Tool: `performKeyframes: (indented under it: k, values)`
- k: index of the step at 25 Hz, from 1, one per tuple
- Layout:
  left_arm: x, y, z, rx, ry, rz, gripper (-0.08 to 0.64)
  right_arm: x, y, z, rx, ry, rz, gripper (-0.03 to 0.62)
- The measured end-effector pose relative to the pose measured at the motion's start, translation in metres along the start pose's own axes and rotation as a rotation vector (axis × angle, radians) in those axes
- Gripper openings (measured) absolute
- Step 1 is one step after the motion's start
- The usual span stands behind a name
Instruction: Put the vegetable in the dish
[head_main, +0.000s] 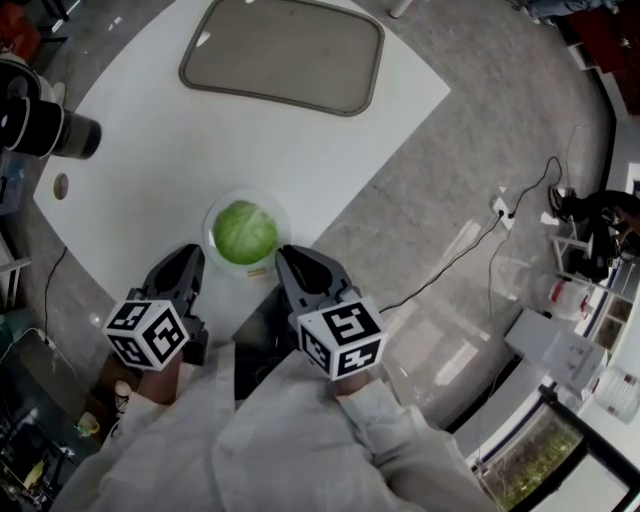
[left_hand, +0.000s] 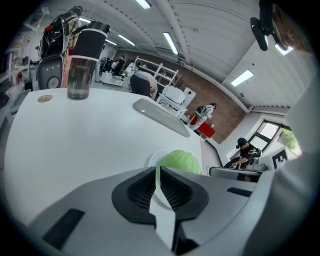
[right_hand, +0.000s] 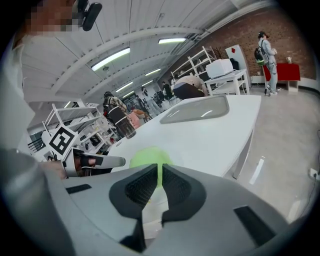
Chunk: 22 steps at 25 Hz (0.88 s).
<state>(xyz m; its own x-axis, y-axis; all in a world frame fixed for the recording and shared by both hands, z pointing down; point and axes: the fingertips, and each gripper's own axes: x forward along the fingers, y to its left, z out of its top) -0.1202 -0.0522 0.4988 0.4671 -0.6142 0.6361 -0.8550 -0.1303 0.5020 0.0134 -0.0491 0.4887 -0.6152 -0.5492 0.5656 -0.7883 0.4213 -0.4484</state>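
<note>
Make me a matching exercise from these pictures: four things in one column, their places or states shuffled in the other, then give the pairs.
Things:
1. cabbage
2. tray
3. tumbler
4. left gripper

Places or states:
A. jaws together, nothing held
B. at the far end of the table
C. in the dish
D. upright near the table's left edge

Pairs: 1-C, 2-B, 3-D, 4-A
</note>
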Motion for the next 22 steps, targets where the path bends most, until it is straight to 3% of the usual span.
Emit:
performKeyframes:
  k: [8,11,22]
  values:
    - [0.012,0.005,-0.016,-0.048,0.08,-0.019,0.014,0.007,-0.001,-0.015,0.003,0.055,-0.004,0.02]
    - [0.016,0.005,-0.017,-0.064,0.081,-0.026,0.036,0.008,-0.009,-0.02,0.026,0.071,-0.019,0.075]
    - [0.021,0.011,-0.03,-0.121,0.15,-0.02,0.078,0.009,-0.022,-0.04,0.138,0.122,-0.021,0.104]
